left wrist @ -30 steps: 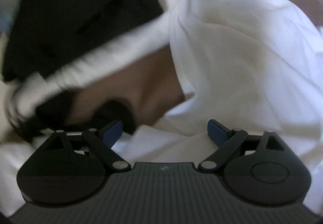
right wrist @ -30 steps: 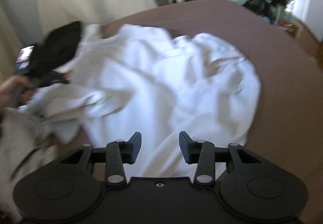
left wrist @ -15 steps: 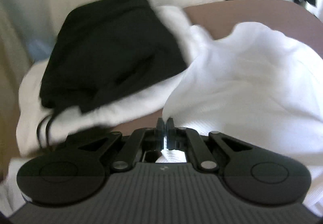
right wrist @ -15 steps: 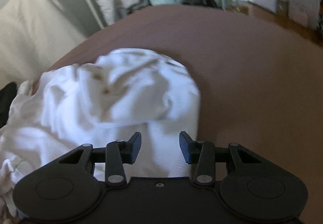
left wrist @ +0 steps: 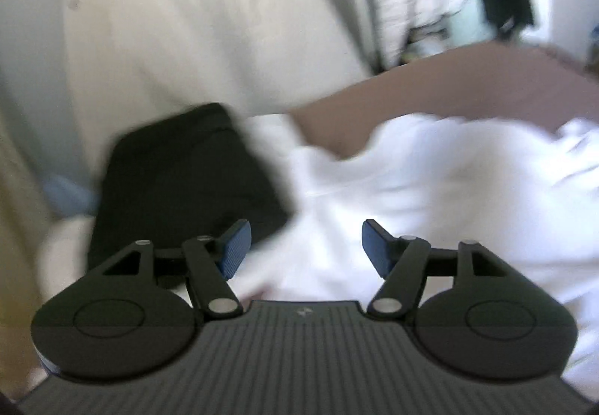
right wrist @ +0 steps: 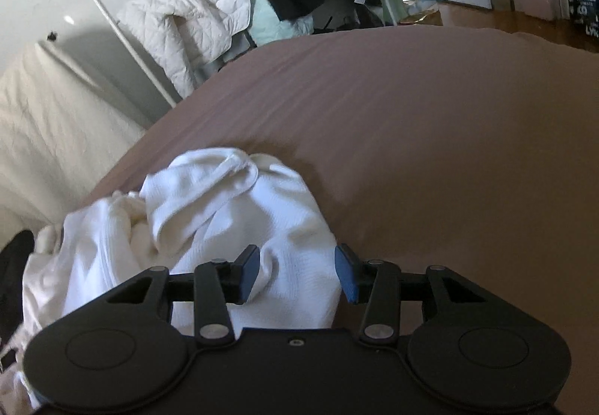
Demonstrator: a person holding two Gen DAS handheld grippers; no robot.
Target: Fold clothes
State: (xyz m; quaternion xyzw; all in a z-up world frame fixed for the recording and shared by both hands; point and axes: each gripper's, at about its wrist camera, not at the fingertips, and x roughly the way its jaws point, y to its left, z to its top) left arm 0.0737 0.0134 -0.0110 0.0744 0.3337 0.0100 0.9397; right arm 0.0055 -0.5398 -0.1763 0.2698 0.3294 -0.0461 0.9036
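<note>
Both the left tool (left wrist: 302, 246) and right tool (right wrist: 297, 272) are wide apart, holding nothing, above the crumpled white shirt (right wrist: 239, 212) on the brown bed (right wrist: 430, 138).

The white garment (right wrist: 239, 227) is soft cloth with a fine ribbed weave, matt and creased. The bed (right wrist: 449, 153) wears a smooth matt brown sheet. The right gripper (right wrist: 297, 274) is matt black plastic with bright metal pins and ridged blue pads (right wrist: 346, 278). The jacket (right wrist: 194, 6) is quilted, faintly glossy.

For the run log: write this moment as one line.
left claw open | right claw open | crumpled white cotton garment unfolded on brown bedsheet | nothing gripped
</note>
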